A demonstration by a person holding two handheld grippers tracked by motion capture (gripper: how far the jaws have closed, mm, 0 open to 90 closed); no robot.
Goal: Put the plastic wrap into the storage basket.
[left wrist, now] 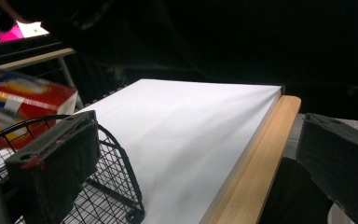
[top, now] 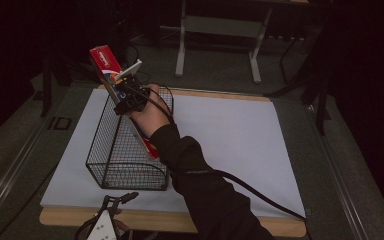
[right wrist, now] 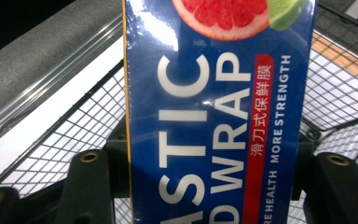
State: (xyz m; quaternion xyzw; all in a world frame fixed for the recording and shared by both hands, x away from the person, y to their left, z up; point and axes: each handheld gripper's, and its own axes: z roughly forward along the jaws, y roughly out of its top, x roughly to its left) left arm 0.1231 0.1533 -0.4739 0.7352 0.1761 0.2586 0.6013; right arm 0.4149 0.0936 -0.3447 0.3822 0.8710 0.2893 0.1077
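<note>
Right gripper (right wrist: pixel 205 186) clamped on wrap box (top: pixel 111 70) over wire basket (top: pixel 111 150); left gripper (left wrist: pixel 196 158) agape, empty

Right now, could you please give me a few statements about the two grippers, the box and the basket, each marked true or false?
1. The right gripper clamps the plastic wrap box. True.
2. The box lies flat on the white board. False: it is tilted, its lower end inside the wire basket.
3. The left gripper is open and holds nothing. True.
4. The basket is solid plastic. False: it is black wire mesh.
5. The left gripper is above the basket. False: it is at the table's near edge.
</note>
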